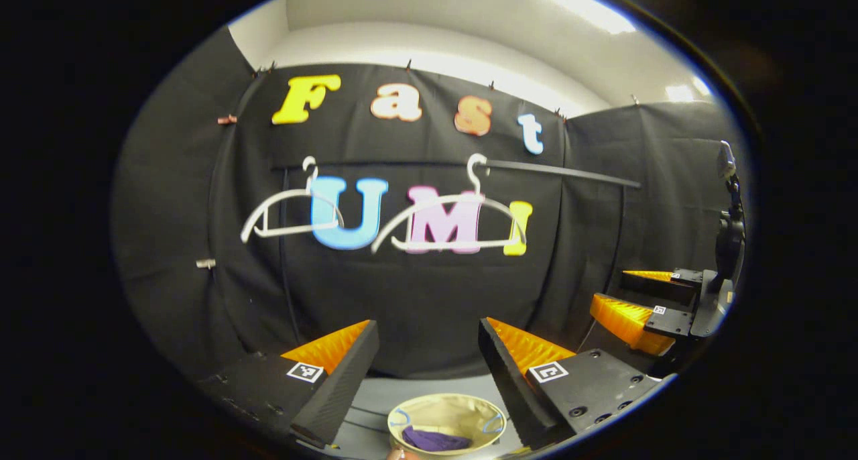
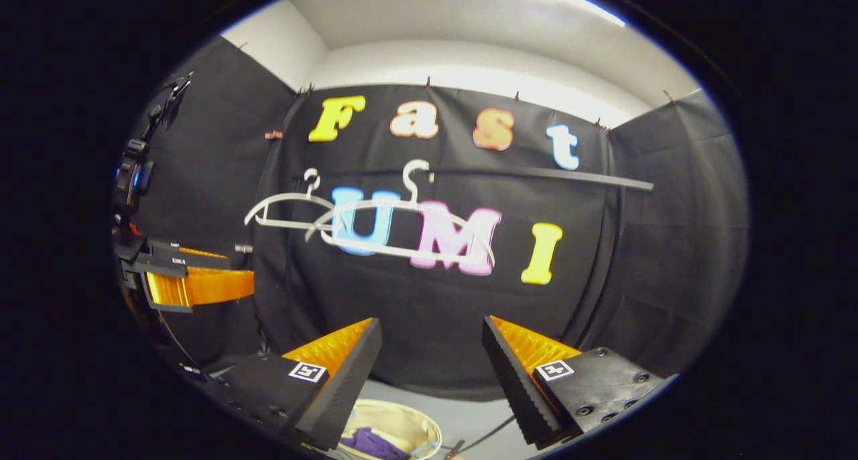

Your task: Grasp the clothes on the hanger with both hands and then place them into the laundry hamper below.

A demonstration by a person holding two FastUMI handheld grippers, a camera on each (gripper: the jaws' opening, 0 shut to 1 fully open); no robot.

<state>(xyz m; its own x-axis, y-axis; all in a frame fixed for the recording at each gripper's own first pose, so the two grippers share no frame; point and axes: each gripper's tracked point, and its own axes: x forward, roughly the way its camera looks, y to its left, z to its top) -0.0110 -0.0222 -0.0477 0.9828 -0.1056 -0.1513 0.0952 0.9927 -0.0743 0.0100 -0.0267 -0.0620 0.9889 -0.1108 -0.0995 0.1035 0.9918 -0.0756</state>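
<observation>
Left gripper (image 1: pixel 429 359): sitting at the bottom of the left gripper view, fingers spread wide, gripping nothing; a square black-and-white marker tag is showing on each finger, no readable text.
Right gripper (image 2: pixel 432 359): sitting at the bottom of the right gripper view, fingers likewise standing wide apart and holding nothing; same kind of marker tags.
Clothes (image 1: pixel 434 440): purple garment lying bunched in the laundry hamper (image 1: pixel 446 406), bottom centre of the left gripper view; long axis not clear from the crumpled heap.
Hamper, right gripper view (image 2: pixel 395 426): showing at bottom centre, purple cloth inside.
Hangers: two white hangers (image 1: pixel 450 222) hanging bare on the dark rail (image 1: pixel 563 171), mid-frame, bars running roughly left-right.
Labels: none legible on hamper or garment.
</observation>
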